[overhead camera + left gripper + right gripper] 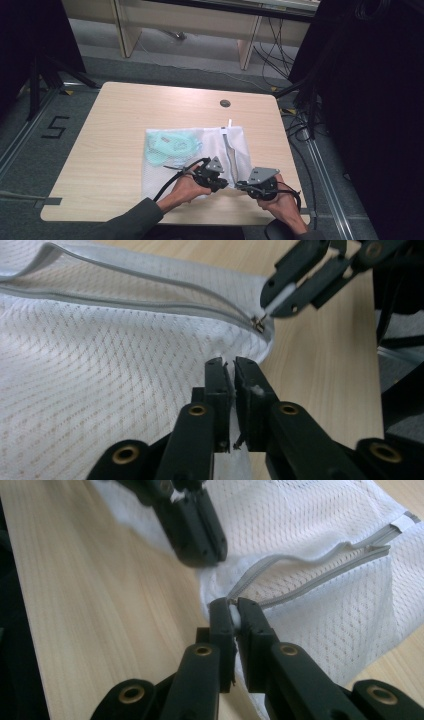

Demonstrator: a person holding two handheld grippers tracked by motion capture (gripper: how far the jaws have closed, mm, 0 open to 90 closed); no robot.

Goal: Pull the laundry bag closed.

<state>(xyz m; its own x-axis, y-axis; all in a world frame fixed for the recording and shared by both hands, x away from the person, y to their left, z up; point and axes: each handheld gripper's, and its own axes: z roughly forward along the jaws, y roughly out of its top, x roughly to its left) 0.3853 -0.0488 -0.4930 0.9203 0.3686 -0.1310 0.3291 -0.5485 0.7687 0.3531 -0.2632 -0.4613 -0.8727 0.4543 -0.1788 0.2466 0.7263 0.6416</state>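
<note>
You are pinching the zipper pull (231, 601) with your right tool (232, 611) and the bag's (200, 150) near corner with your left tool (229, 371); the zipper (231, 150) is running straight away across the desk (115, 130).

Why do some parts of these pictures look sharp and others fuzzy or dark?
High view: soft and grainy, the table evenly lit, the room's edges almost black. Left gripper view: the mesh bag is crisp, while the other gripper at top right is blurred. Right gripper view: the zip is fairly sharp, the other gripper near the top fuzzy.
</note>
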